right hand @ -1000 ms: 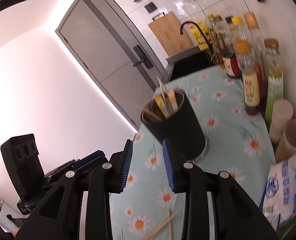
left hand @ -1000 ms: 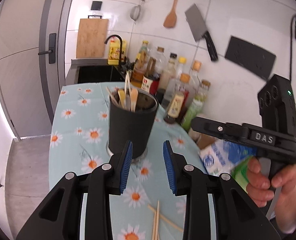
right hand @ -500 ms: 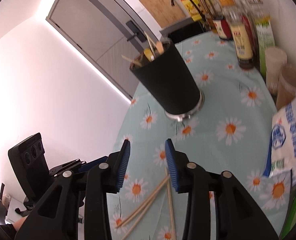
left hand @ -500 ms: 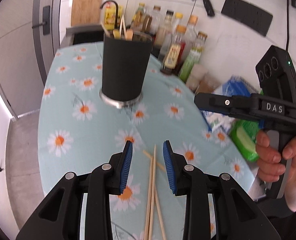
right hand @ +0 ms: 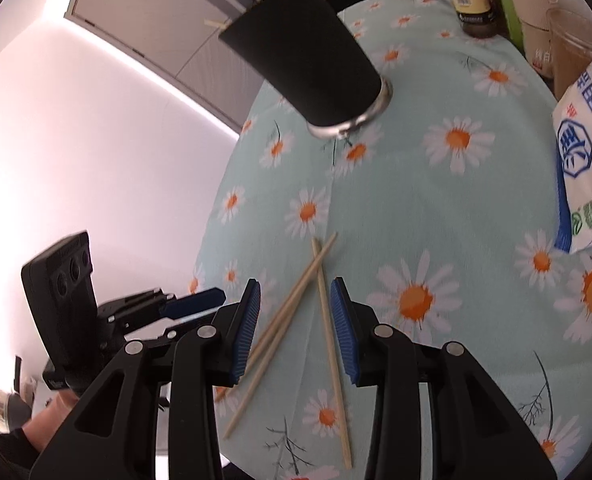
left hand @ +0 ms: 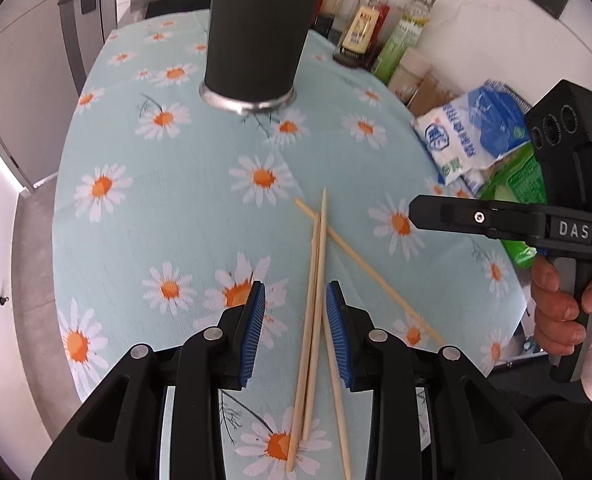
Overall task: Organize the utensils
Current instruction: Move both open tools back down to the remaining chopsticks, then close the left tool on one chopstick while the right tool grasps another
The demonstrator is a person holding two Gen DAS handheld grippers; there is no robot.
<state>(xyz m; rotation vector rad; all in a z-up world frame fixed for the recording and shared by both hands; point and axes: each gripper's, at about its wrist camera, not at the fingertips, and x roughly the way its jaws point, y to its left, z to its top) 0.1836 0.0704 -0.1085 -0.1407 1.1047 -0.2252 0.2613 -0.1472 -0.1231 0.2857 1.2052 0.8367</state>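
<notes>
Three wooden chopsticks (left hand: 317, 276) lie crossed on the daisy tablecloth (left hand: 136, 220), in front of a black utensil holder (left hand: 256, 40) on a metal base. My left gripper (left hand: 294, 332) hovers open just over them, and two sticks run between its blue pads without touching them. In the right wrist view the same chopsticks (right hand: 296, 300) lie under my right gripper (right hand: 296, 320), which is open and grips nothing. The holder (right hand: 308, 64) stands beyond, with stick ends poking from its rim. Each gripper appears in the other's view: right gripper (left hand: 420, 214), left gripper (right hand: 200, 302).
Sauce bottles (left hand: 376, 20) line the wall behind the holder. A white-and-blue bag (left hand: 468, 128) and a green packet (left hand: 520, 184) lie at the table's right side. A hand (left hand: 560, 304) holds the right gripper's handle. The table's left edge drops to the floor.
Both grippers have come down and tilted toward the table, from level with the holder to just above the chopsticks. The right jaws stand slightly wider than before.
</notes>
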